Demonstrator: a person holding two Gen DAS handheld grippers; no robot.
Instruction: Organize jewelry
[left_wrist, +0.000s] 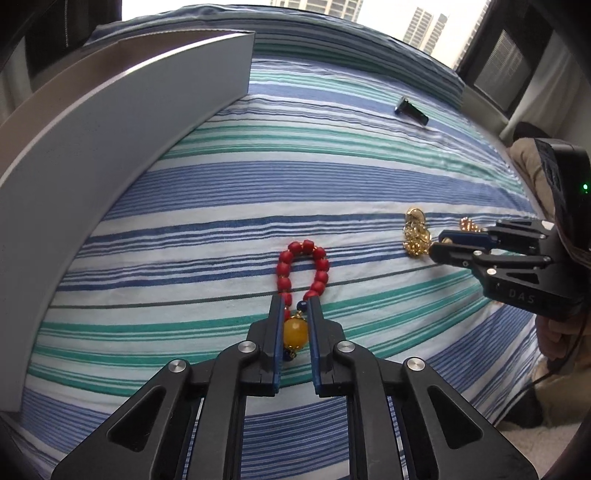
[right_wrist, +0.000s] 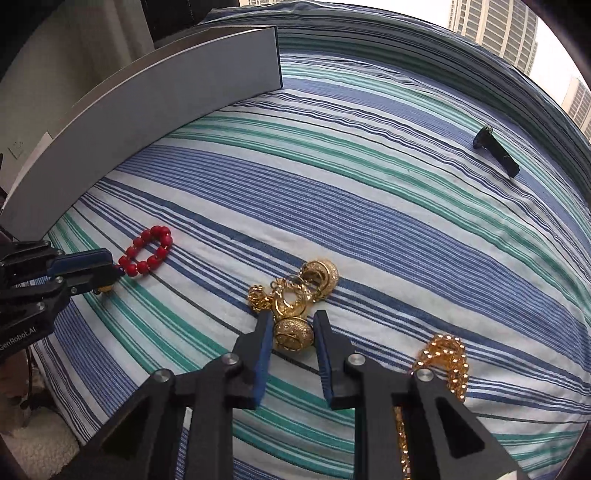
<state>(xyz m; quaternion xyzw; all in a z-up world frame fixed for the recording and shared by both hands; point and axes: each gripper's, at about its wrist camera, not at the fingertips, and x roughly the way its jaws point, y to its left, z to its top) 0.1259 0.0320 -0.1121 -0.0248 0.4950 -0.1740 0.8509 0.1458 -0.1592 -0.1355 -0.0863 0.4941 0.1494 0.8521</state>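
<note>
A red bead bracelet (left_wrist: 303, 267) with a large yellow bead (left_wrist: 295, 334) lies on the striped bedsheet. My left gripper (left_wrist: 295, 304) has its jaws closed around the yellow bead end; it also shows in the right wrist view (right_wrist: 107, 271), with the bracelet (right_wrist: 147, 251). A pile of gold jewelry (right_wrist: 295, 291) lies mid-bed. My right gripper (right_wrist: 291, 319) straddles a gold ball ornament (right_wrist: 293, 334), jaws close on either side, touching or nearly so. It shows in the left wrist view (left_wrist: 437, 247) at the gold pile (left_wrist: 416, 236). A gold chain (right_wrist: 445, 363) lies right of it.
A grey open box (left_wrist: 122, 122) stands along the bed's left side, also in the right wrist view (right_wrist: 147, 107). A small dark clip-like object (left_wrist: 412, 110) lies far on the sheet (right_wrist: 496, 151). The striped bedsheet (right_wrist: 369, 206) covers the surface.
</note>
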